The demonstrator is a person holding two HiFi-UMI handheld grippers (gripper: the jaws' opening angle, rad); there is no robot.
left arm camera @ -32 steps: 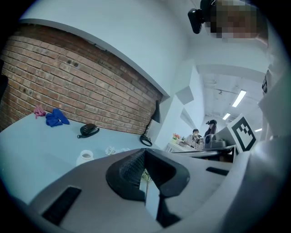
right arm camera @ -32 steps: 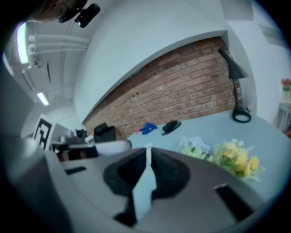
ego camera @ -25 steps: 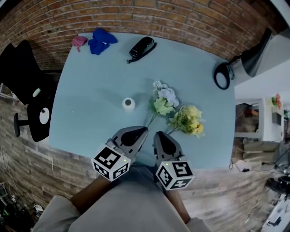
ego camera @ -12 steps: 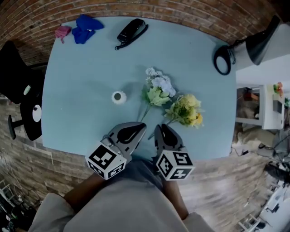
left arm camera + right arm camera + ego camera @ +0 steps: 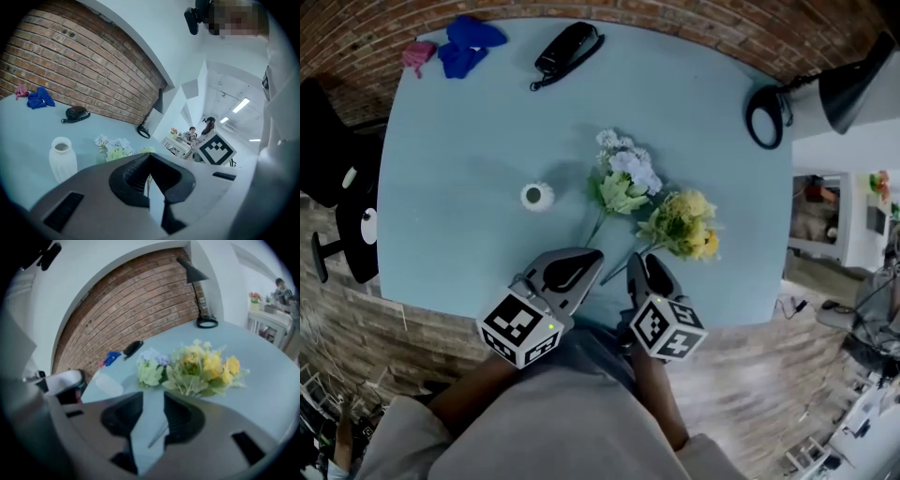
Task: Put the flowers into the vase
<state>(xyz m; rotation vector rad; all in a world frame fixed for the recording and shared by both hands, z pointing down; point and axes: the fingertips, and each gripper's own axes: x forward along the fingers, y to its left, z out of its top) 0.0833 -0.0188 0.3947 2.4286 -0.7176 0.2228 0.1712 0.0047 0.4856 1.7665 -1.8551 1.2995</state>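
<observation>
A small white ribbed vase [image 5: 537, 196] [image 5: 62, 158] stands upright left of the table's middle. A white, purple and pale-green bunch [image 5: 623, 178] [image 5: 151, 366] lies to its right. Beside that lies a yellow bunch [image 5: 684, 225] [image 5: 204, 369]. Both stems point toward the near edge. My right gripper [image 5: 636, 262] [image 5: 152, 399] is tilted down over the yellow bunch's stem [image 5: 158, 436]. Its jaws have just been opening, and the thin stem shows in the gap between them, not pressed. My left gripper [image 5: 589, 255] [image 5: 150, 159] hovers shut and empty near the other bunch's stem end.
A black phone [image 5: 567, 52], a blue cloth [image 5: 464, 47] and a pink item [image 5: 417, 54] lie along the far edge of the light-blue table [image 5: 469, 253]. A black lamp base [image 5: 766, 117] sits far right. A black chair [image 5: 337, 187] stands off the left side.
The right gripper has come down toward the yellow bunch's stem and its jaws have opened. The left gripper has sunk a little and stays shut.
</observation>
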